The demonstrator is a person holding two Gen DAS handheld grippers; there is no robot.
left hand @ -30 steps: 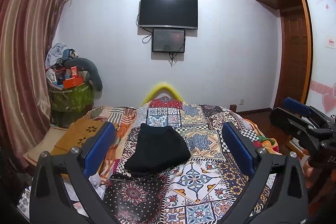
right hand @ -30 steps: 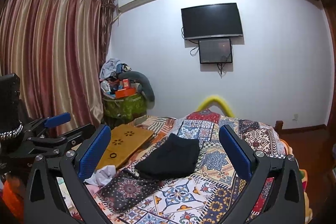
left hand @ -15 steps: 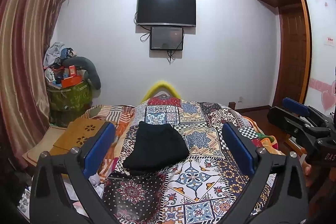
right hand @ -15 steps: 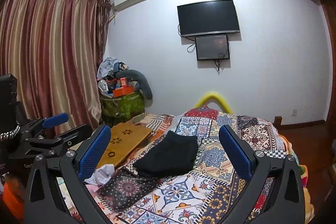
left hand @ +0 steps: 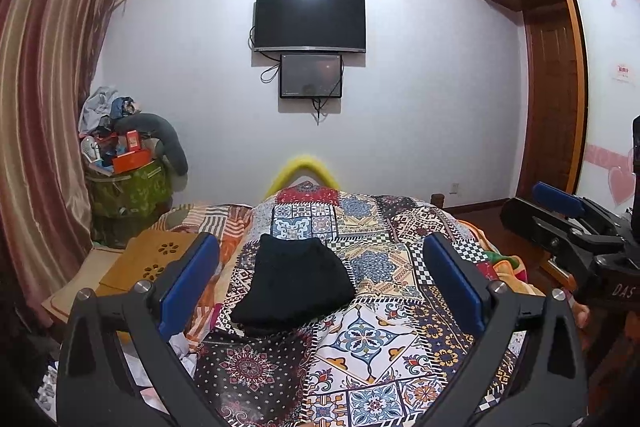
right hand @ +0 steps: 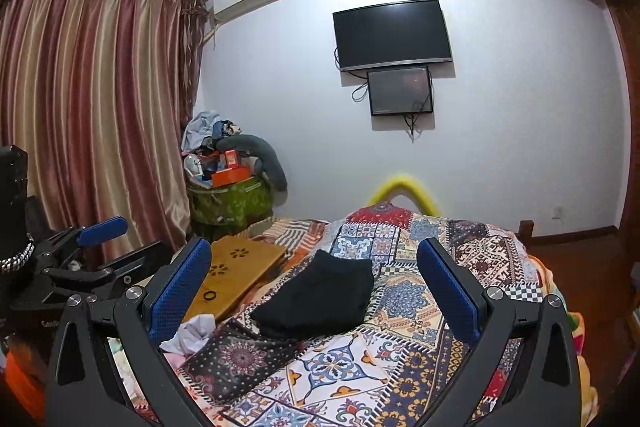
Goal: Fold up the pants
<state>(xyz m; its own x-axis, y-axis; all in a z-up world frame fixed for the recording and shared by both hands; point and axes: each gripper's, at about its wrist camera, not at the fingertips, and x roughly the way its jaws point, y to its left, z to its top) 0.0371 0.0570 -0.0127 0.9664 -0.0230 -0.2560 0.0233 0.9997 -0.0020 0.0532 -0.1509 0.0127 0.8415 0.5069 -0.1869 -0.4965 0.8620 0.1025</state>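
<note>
While both tools hover above the bed: black pants (left hand: 294, 281), folded, flat on patchwork quilt (left hand: 372, 343) | left gripper (left hand: 320, 285) fingers spread, empty | right gripper (right hand: 314, 287) fingers spread, empty

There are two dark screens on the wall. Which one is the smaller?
The lower screen is the smaller. It hangs directly below the wide black TV, its frame is narrower, and cables hang at its left side and bottom edge.
</note>
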